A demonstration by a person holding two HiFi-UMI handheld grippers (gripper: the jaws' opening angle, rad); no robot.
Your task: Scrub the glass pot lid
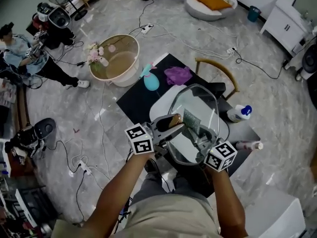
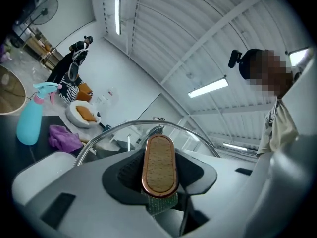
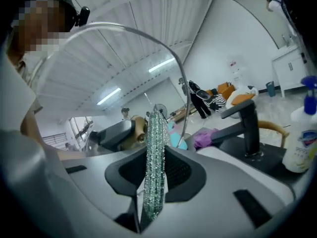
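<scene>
The glass pot lid (image 1: pixel 197 105) is held up on edge over the white sink (image 1: pixel 159 107). My left gripper (image 1: pixel 171 124) is shut on the lid's oval wooden handle (image 1: pixel 174 119). In the left gripper view the handle (image 2: pixel 159 163) fills the gap between the jaws, and the lid's rim (image 2: pixel 124 126) arcs behind it. My right gripper (image 1: pixel 196 133) is shut on a glittery green scrub pad (image 1: pixel 190 119) at the lid's other face. Seen edge-on in the right gripper view, the pad (image 3: pixel 155 160) stands next to the glass, whose rim (image 3: pixel 163 45) curves overhead.
A black faucet (image 1: pixel 218 87) rises behind the sink on the black table. A teal spray bottle (image 1: pixel 151 81) and a purple cloth (image 1: pixel 177 75) lie at the far side. A white detergent bottle (image 1: pixel 239 113) stands right. Cables, a round tub (image 1: pixel 115 58) and a wooden chair (image 1: pixel 218 67) surround the table.
</scene>
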